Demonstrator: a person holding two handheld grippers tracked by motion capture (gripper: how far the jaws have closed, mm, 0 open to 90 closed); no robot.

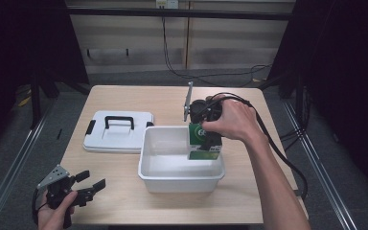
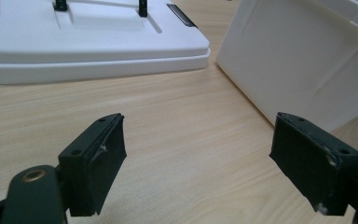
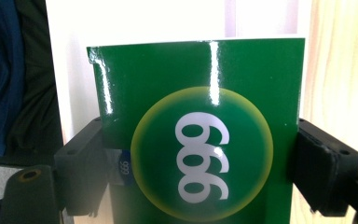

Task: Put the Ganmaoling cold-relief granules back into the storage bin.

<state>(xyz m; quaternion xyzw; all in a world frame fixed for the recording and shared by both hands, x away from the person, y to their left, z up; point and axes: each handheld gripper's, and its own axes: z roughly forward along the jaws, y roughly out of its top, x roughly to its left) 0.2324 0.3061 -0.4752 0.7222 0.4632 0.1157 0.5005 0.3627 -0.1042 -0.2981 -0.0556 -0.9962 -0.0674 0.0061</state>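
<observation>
The green box, clamped by its sides in the right gripper, hangs inside the white bin at its far right, apparently being lowered in, so letting go comes next, while the left gripper rests wide open on the table.

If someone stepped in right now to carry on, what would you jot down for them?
Right gripper: shut on the green box, holding it upright inside the white bin, at its far right side.
Left gripper: open, holding nothing, low over the table near its front left corner.
White lid: off, flat on the table left of the bin.
Left, probably: release the box in the bin, then fit the lid.
</observation>
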